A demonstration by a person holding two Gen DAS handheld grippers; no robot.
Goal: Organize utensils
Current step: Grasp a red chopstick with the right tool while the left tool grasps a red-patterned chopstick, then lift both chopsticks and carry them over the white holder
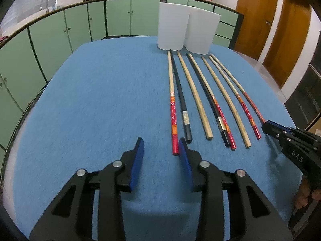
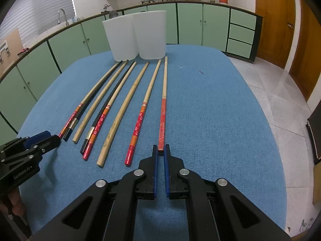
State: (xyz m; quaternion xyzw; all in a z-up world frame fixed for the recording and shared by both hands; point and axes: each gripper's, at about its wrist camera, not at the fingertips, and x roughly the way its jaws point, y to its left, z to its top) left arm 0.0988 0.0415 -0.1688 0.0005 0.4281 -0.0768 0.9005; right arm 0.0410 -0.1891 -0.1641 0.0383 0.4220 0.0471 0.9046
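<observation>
Chopsticks lie in a row on the blue cloth desk (image 1: 90, 100), tips toward two white plastic containers (image 1: 172, 27) at the far edge, butt ends toward the person. The containers stand upright, touching side by side.

Left to right as the left wrist view shows them: a red floral chopstick (image 1: 173, 112) touching a black chopstick (image 1: 181, 102) with a silver band; a plain bamboo chopstick (image 1: 195, 98) on its own; another black and red floral pair lying against each other (image 1: 217, 112); a second plain bamboo chopstick (image 1: 226, 102); a third red floral chopstick (image 1: 243, 108); and, outermost, a red-orange chopstick (image 2: 163, 118).

Left tongs (image 1: 161, 146) are apart, low over the desk, holding nothing. The right blue pad (image 1: 183, 158) sits just beside the butt of the leftmost red floral chopstick; contact cannot be told.

Right tongs (image 2: 160, 150) are nearly together, with the butt end of the red-orange chopstick between the blue pads (image 2: 154, 170). Looks clamped on it, grip right at the fingertips. The rest of that chopstick lies flat on the cloth, pointing at the right container (image 2: 151, 34).

Green kitchen cabinets (image 2: 190, 24) and wooden doors (image 1: 256, 18) are behind the desk.
</observation>
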